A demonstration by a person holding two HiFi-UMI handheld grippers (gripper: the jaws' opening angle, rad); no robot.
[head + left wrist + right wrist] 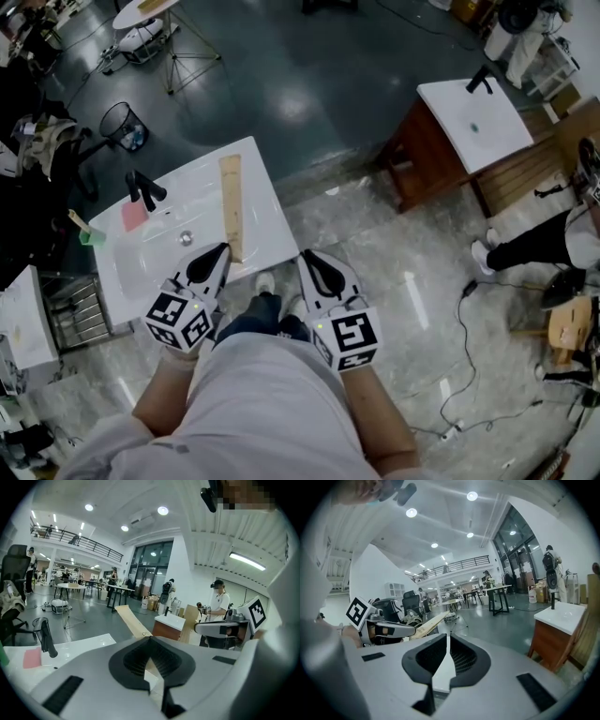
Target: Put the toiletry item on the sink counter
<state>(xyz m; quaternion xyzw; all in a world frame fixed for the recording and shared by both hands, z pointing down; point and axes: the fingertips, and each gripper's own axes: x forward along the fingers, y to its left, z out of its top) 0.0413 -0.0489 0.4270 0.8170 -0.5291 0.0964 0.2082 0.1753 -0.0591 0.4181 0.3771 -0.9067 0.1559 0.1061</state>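
White sink counter (260, 192) stands ahead and left of the person; a long tan board (231, 202) lies on it, its length running away from them; both jaw pairs are closed on nothing, left gripper (223, 249) at the board's near end, right gripper (307, 257) off the counter; the likely toiletry, a pink bar (134, 215), rests on the counter beside the tap (142, 187), ahead-left of the nearer left gripper.
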